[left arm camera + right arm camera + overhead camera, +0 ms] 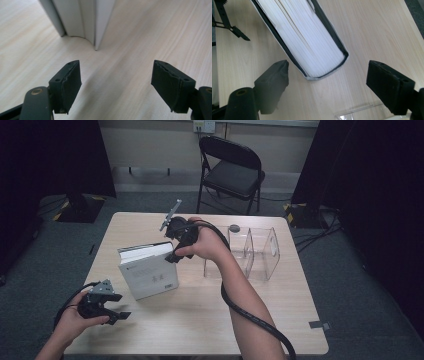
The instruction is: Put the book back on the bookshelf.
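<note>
A thick book with a white cover stands upright on the wooden table, its page edges facing up. My right gripper hovers over the book's top right corner, pointing down. In the right gripper view its jaws stand open, spread wider than the book below them, and touch nothing. My left gripper is low over the table's front left, short of the book. In the left gripper view its open jaws hold nothing, and the book's lower corner rises just ahead.
A clear plastic divider rack stands to the right of the book, its edge close under my right gripper. A small grey disc lies behind it. A black folding chair stands beyond the table's far edge.
</note>
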The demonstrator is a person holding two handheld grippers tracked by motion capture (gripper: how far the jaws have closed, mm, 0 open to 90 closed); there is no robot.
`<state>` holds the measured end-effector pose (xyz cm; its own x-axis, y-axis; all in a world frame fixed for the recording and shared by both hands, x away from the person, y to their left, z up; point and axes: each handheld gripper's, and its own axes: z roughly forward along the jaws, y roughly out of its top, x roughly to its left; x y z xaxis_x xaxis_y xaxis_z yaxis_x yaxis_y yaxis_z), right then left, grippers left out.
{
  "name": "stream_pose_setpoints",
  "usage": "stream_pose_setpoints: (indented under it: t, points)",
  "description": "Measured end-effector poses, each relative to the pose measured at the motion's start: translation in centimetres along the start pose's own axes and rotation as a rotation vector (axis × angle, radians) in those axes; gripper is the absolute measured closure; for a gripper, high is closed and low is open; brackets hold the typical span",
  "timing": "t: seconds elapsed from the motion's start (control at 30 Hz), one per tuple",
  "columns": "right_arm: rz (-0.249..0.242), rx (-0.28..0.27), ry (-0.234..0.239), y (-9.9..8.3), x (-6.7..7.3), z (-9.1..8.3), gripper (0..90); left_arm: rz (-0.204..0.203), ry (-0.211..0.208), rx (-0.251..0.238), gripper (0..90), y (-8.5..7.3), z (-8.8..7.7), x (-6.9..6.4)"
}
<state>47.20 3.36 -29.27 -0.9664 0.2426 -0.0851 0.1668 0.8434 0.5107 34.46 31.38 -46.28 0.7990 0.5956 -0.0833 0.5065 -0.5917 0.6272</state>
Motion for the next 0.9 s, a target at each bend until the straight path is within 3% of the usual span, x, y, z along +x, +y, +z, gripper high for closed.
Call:
stream_pose_setpoints:
  t: [0.23,0.37,0.63,0.9]
  points:
    - [-0.030,0.010,-0.011,1.0,0.3,0.2,17.9,0.004,-0.010,-0.001,23.6,-0.6,1.1,-0.2]
    - [-0.043,0.024,-0.008,1.4,0.3,0.6,18.6,0.027,-0.010,-0.005,23.0,-1.0,1.7,-0.2]
    - [-0.077,0.031,0.023,2.1,0.9,1.2,27.9,0.057,-0.003,-0.009,20.0,-1.3,2.2,-0.3]
    - [-0.111,0.051,-0.003,2.4,1.5,1.6,30.0,0.091,0.011,-0.040,15.2,-1.7,2.5,-0.5]
